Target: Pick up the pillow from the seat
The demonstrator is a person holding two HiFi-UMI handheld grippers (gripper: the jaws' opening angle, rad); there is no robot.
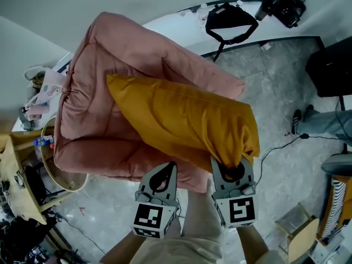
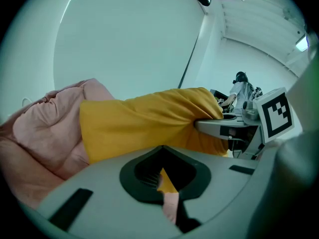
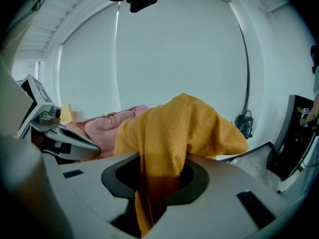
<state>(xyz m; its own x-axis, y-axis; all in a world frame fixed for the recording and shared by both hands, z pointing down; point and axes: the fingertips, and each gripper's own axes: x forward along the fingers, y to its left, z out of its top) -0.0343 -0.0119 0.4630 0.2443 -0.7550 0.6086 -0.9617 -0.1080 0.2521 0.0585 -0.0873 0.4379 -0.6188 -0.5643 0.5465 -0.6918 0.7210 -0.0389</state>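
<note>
At the left, the pink seat (image 1: 88,92) is filling the far side of the scene. The yellow pillow (image 1: 181,120) is lying across it, its long axis running from far left to near right, and its near-right end is reaching just past the seat's edge. You are holding your left gripper (image 1: 169,170) with its jaws pressed together on nothing, its tip just beside the pillow's near edge. Your right gripper (image 1: 234,172) is clamping a bunch of fabric at that near-right corner.
</note>
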